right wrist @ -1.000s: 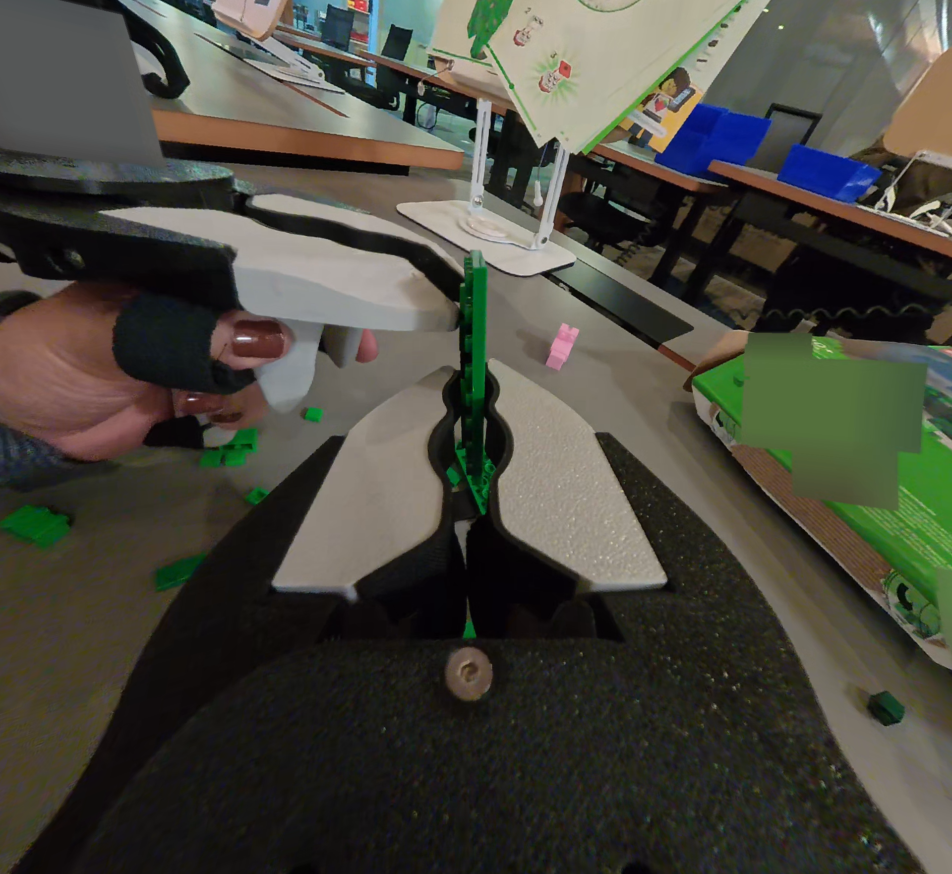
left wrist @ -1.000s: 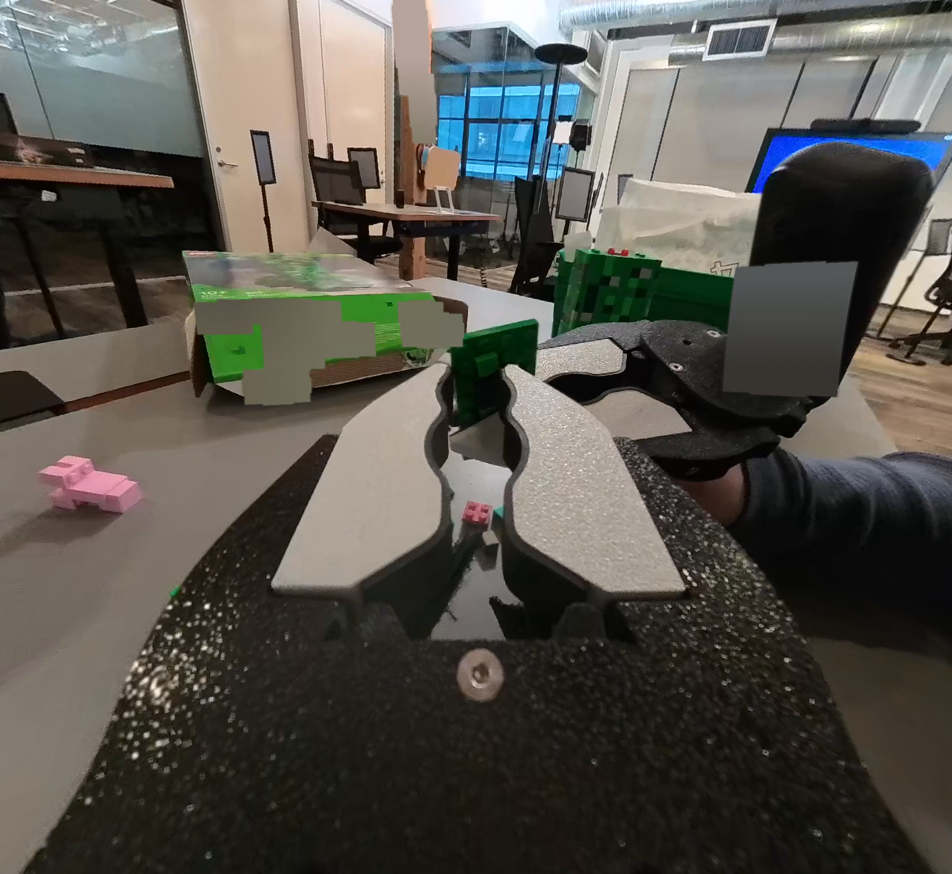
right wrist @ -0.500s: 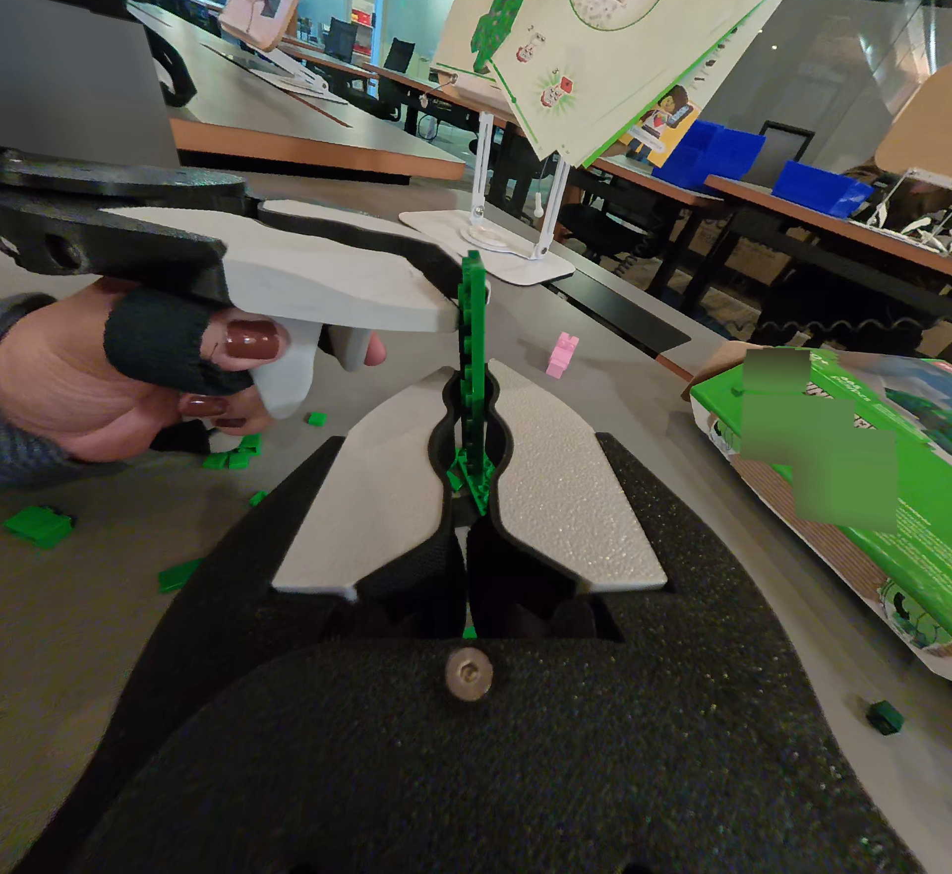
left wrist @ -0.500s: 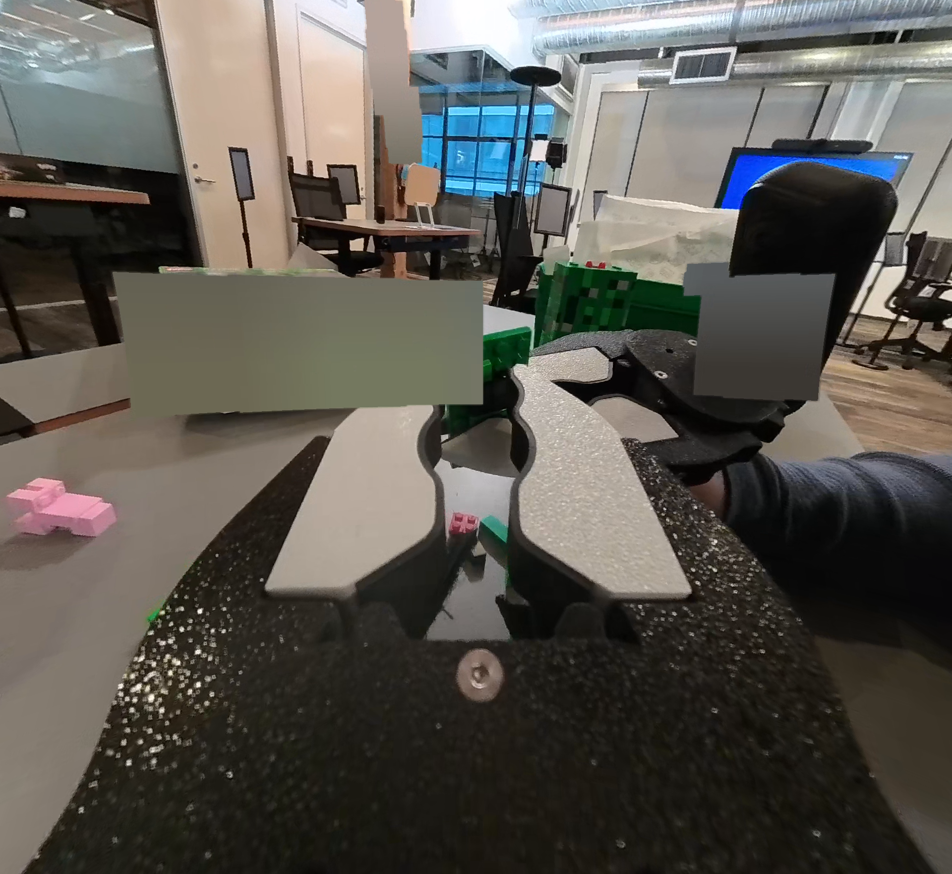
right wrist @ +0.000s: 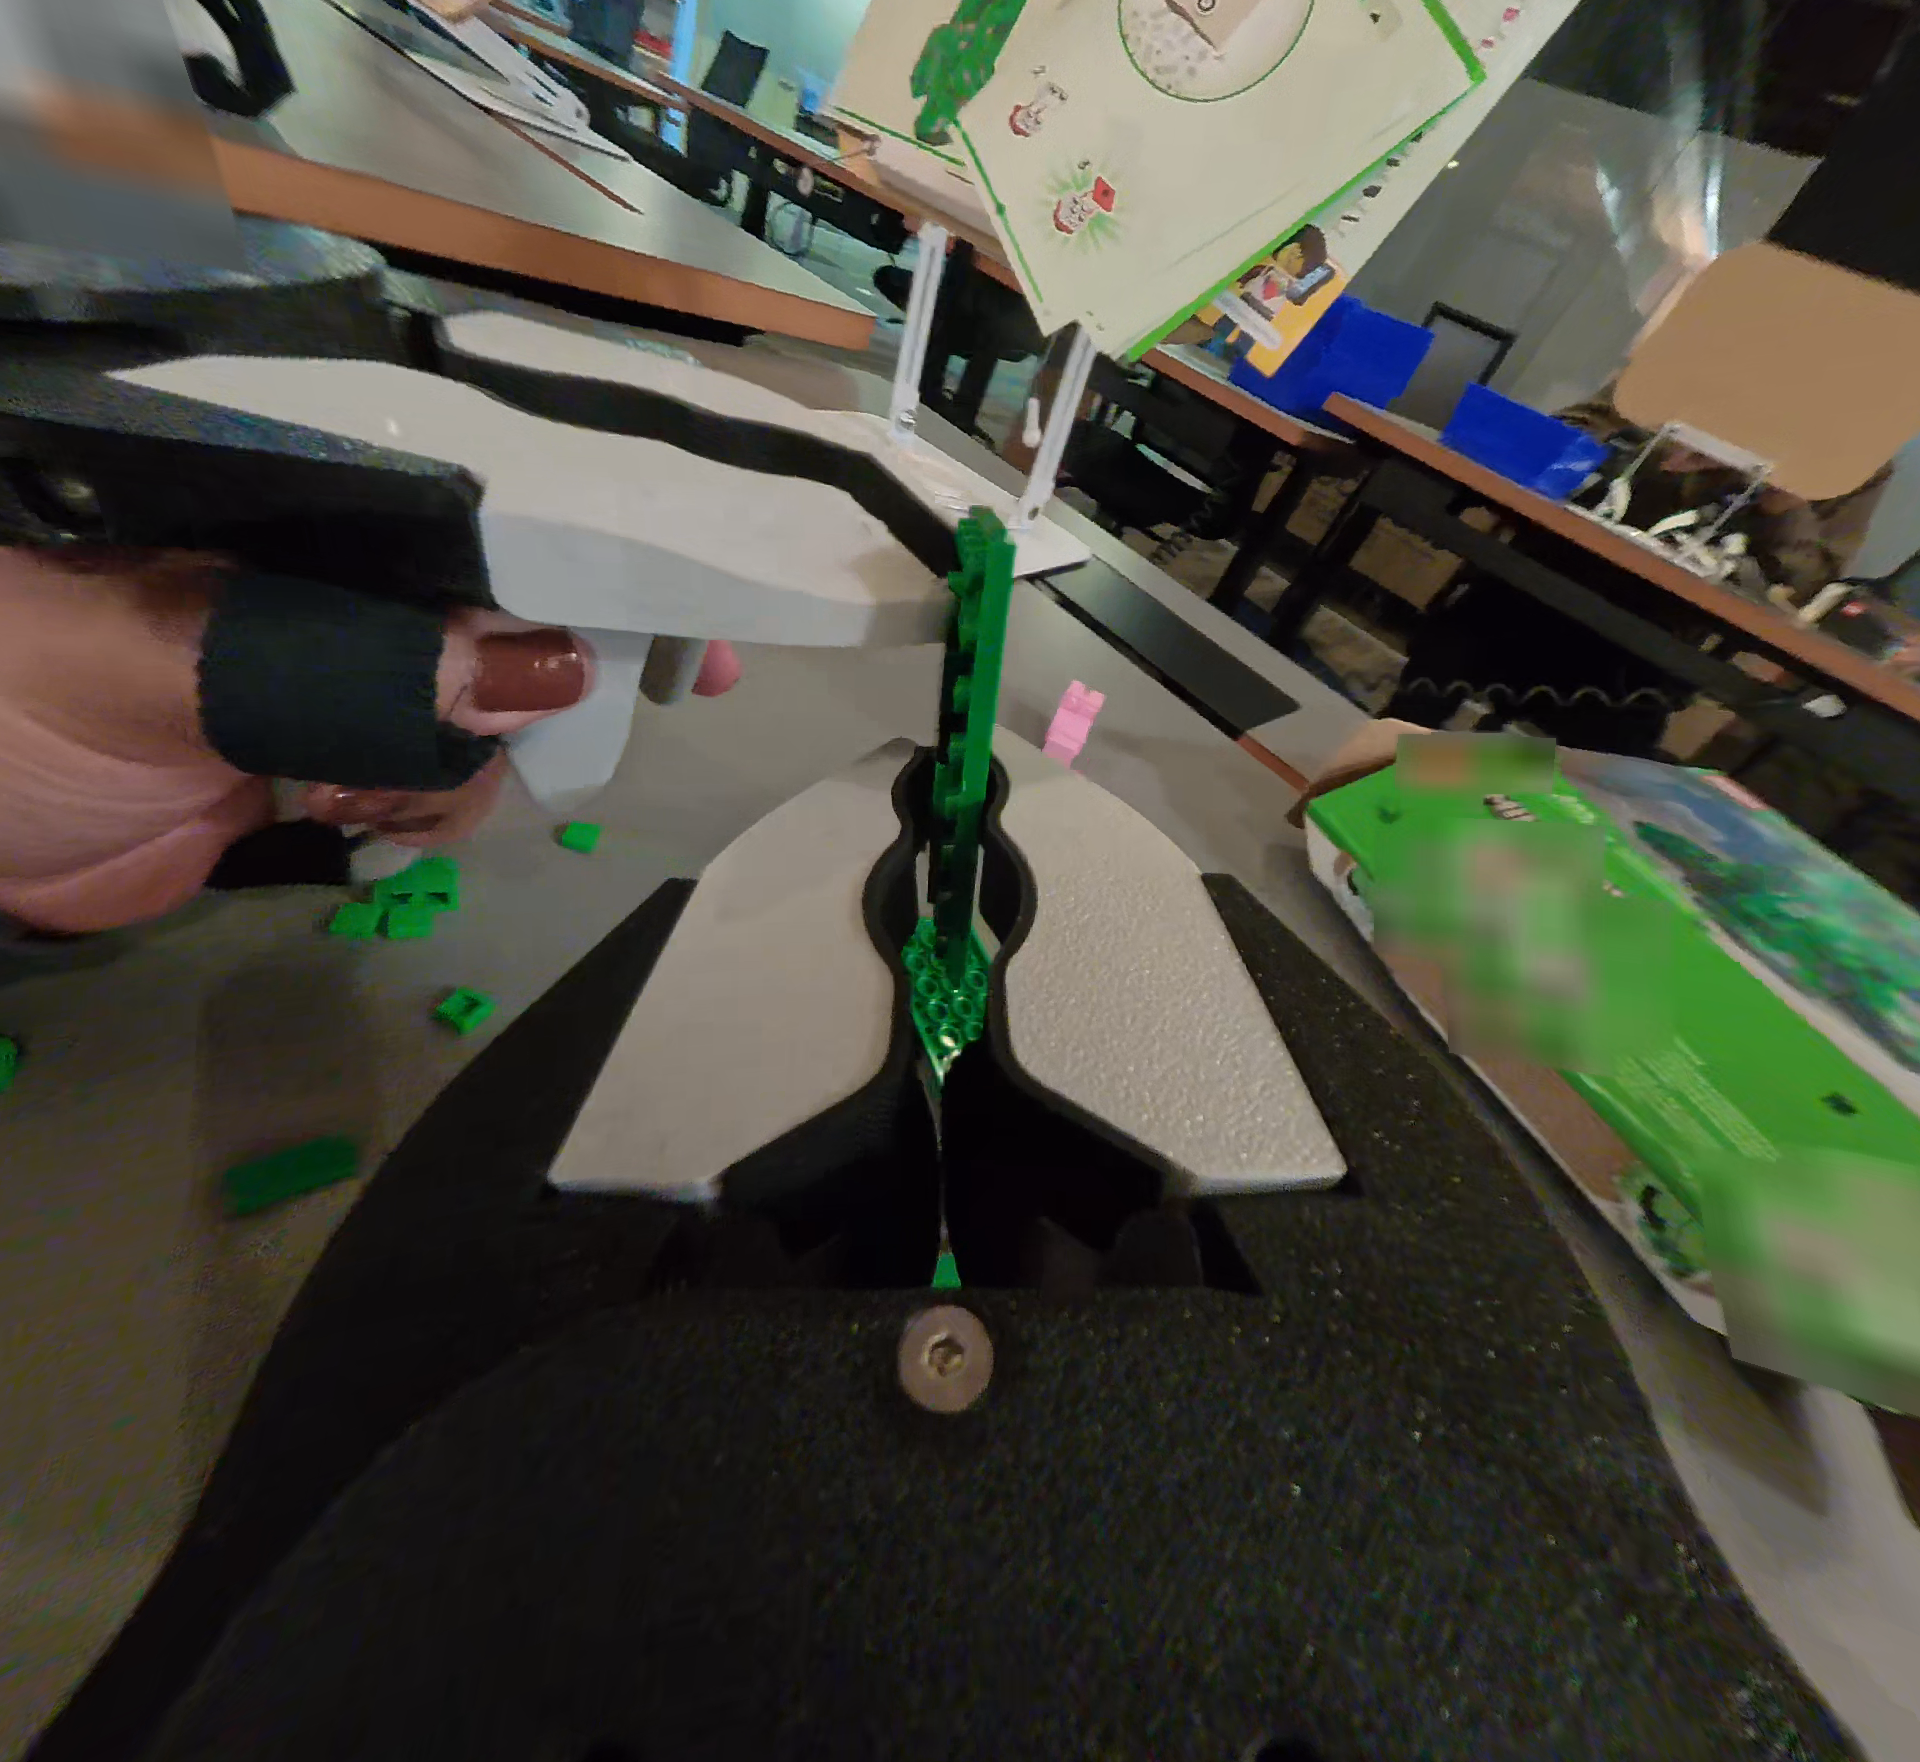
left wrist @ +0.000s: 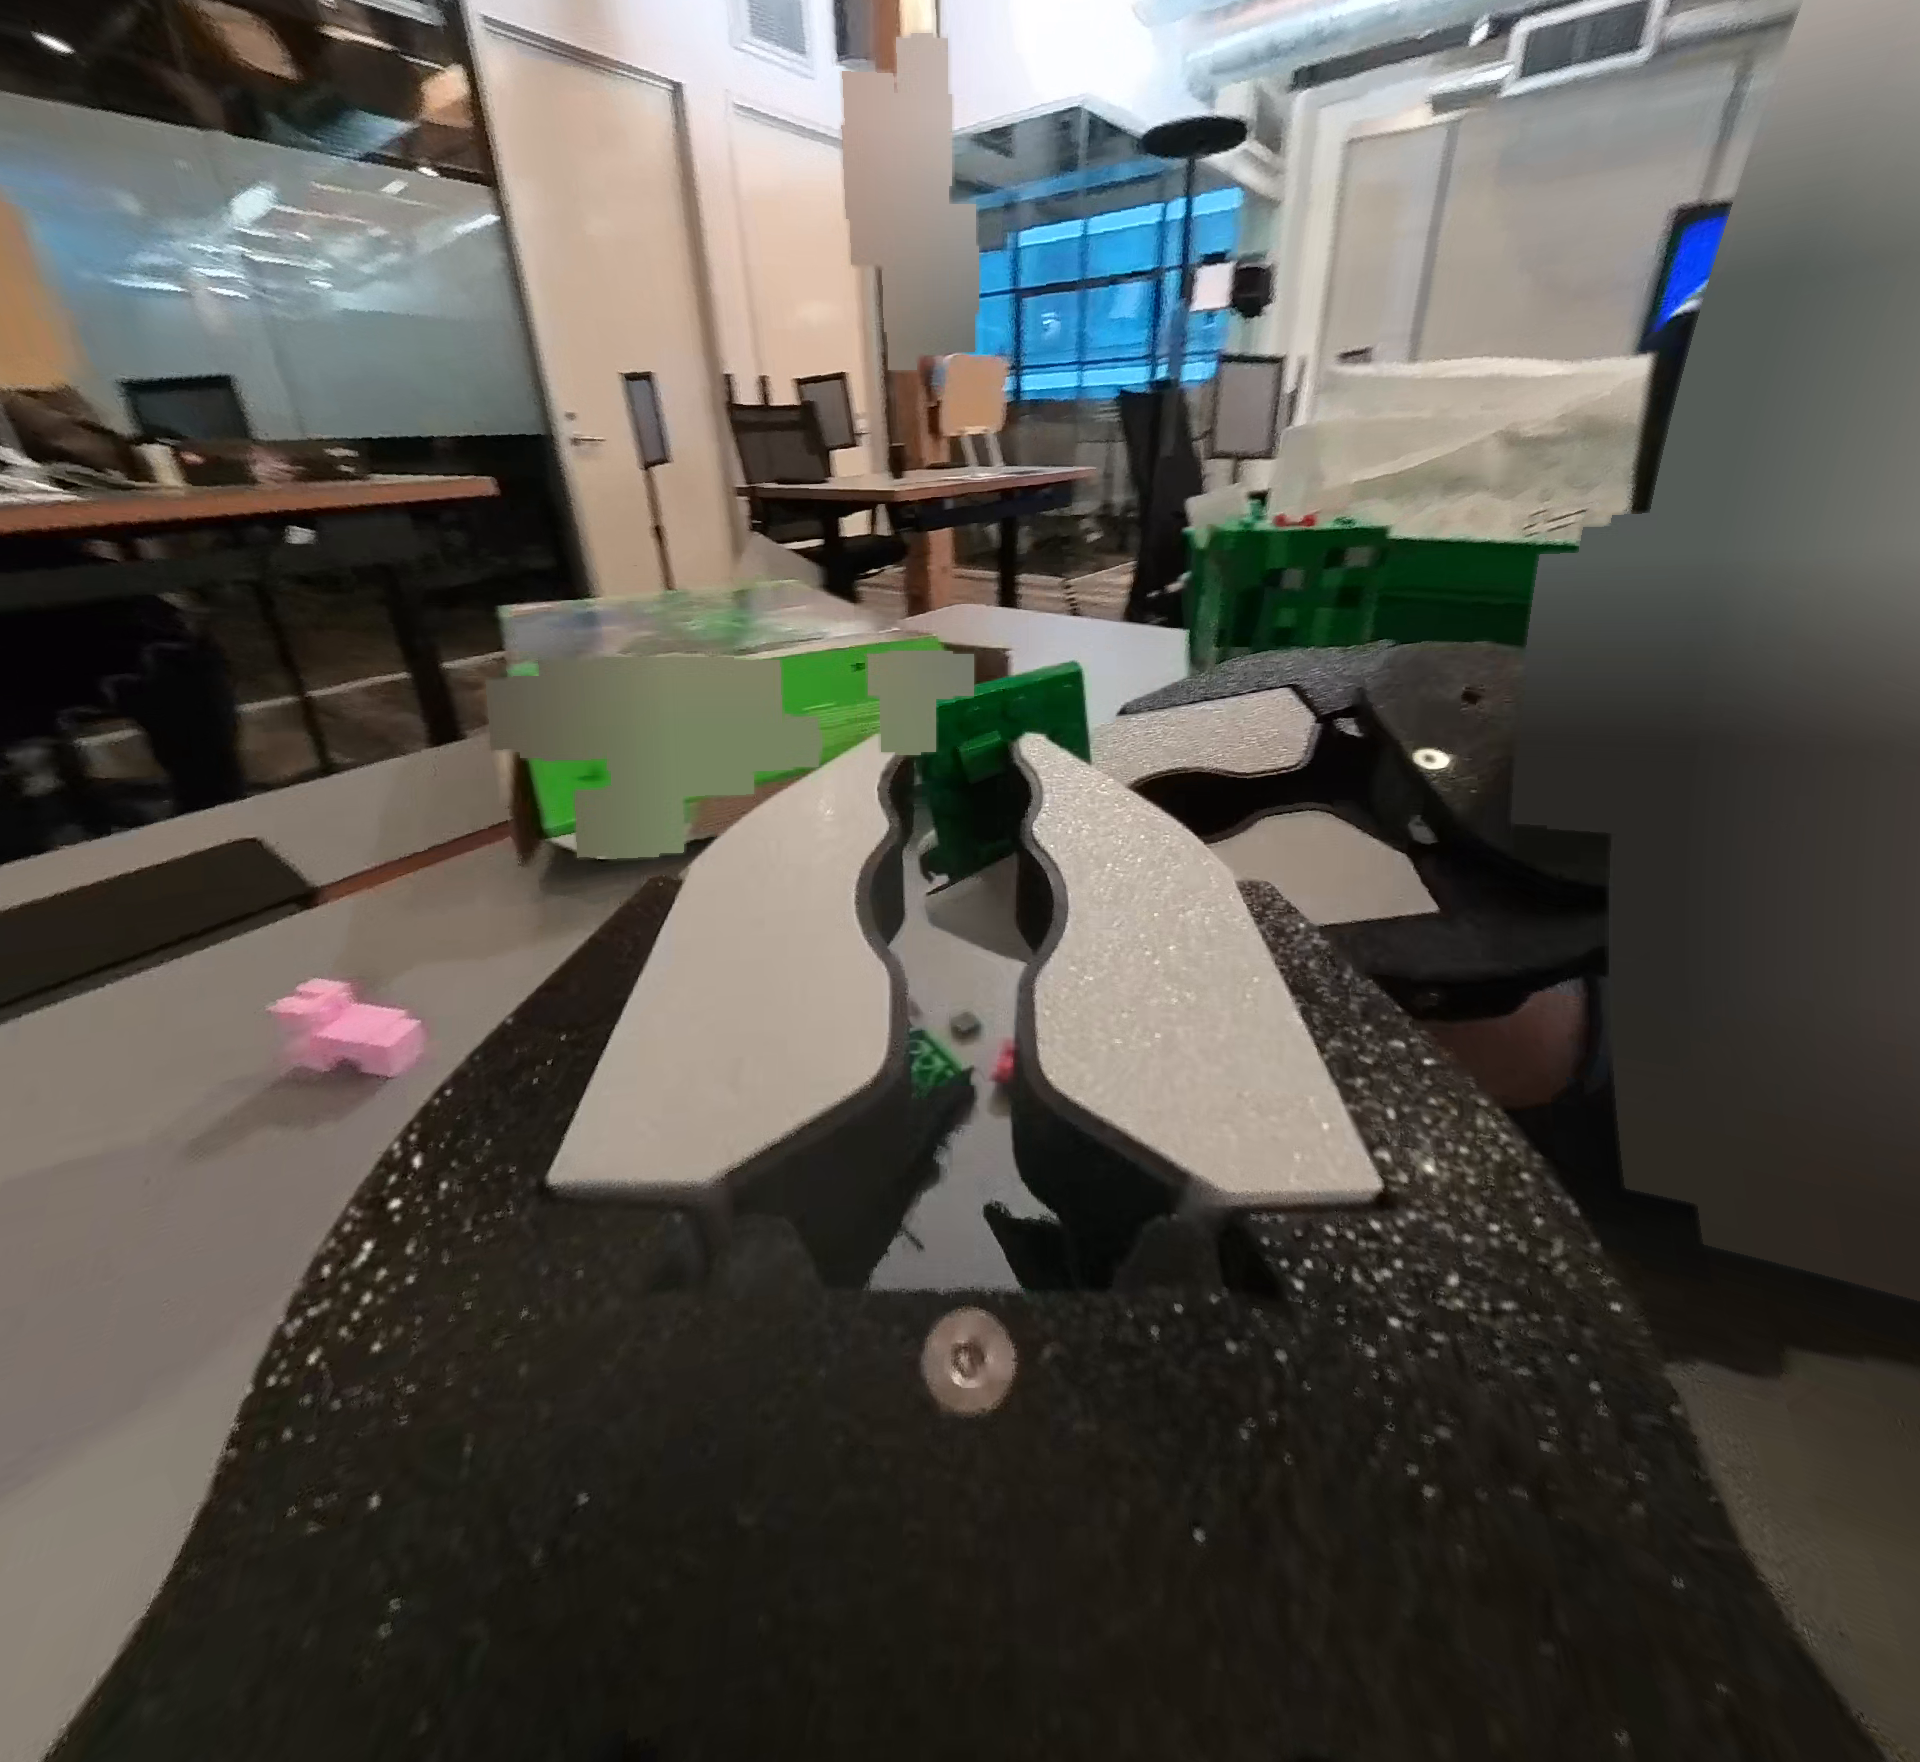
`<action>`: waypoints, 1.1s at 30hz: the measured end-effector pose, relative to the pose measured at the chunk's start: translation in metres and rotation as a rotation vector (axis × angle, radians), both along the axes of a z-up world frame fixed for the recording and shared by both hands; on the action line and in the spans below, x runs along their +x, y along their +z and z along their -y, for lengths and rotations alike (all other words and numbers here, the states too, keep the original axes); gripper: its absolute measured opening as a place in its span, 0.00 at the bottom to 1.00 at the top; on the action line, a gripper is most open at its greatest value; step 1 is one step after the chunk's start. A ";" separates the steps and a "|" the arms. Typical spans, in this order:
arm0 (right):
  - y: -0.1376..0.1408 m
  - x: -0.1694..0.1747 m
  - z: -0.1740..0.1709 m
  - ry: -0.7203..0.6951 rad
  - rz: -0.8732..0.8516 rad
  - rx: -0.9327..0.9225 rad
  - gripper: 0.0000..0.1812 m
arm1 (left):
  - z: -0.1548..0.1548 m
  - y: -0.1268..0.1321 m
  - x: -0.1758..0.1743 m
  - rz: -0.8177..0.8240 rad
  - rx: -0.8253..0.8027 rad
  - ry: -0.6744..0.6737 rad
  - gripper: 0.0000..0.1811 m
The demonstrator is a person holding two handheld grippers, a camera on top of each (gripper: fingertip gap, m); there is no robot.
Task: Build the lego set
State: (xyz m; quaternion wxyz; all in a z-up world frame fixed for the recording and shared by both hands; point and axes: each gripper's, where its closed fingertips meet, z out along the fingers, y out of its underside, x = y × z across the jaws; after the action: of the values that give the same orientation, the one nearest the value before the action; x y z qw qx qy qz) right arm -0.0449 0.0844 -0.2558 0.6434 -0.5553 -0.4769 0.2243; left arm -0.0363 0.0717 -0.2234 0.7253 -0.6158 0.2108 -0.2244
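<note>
My right gripper [right wrist: 951, 767] is shut on a green lego plate [right wrist: 977, 632] and holds it upright and edge-on above the table. The plate also shows in the left wrist view [left wrist: 1023, 704], with a small green brick on its face. My left gripper [left wrist: 961, 762] is open with a narrow gap, and its tips are right at the plate's face. Seen from the right wrist view, the left gripper [right wrist: 930, 569] touches the plate's upper part from the left. The right gripper [left wrist: 1117, 777] comes in from the right. I see nothing held between the left fingers.
A pink lego pig [left wrist: 348, 1042] stands on the grey table. A green set box [right wrist: 1683, 1120] lies at the right. An instruction booklet [right wrist: 1195, 81] hangs on a white stand behind. Loose green pieces [right wrist: 405, 902] lie at the left. A built green model [left wrist: 1288, 590] stands at the back. Only a small space, under 4 cm, lies between the two pairs of fingers. It is some 20 cm from my right tips to the pink lego pig [left wrist: 348, 1042].
Both grippers have shifted and tilted a little, so the plate now leans slightly left in the right wrist view. The left fingertips stay at the plate. The right grip is unchanged.
</note>
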 end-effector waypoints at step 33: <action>0.008 0.006 0.004 0.014 0.068 0.207 0.04 | 0.006 0.003 0.006 0.024 -0.061 -0.119 0.08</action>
State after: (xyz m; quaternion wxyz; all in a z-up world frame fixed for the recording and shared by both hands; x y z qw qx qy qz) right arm -0.0387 0.0804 -0.2480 0.6790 -0.4898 -0.5231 0.1595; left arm -0.0301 0.0654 -0.2201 0.6942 -0.6211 0.2312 -0.2808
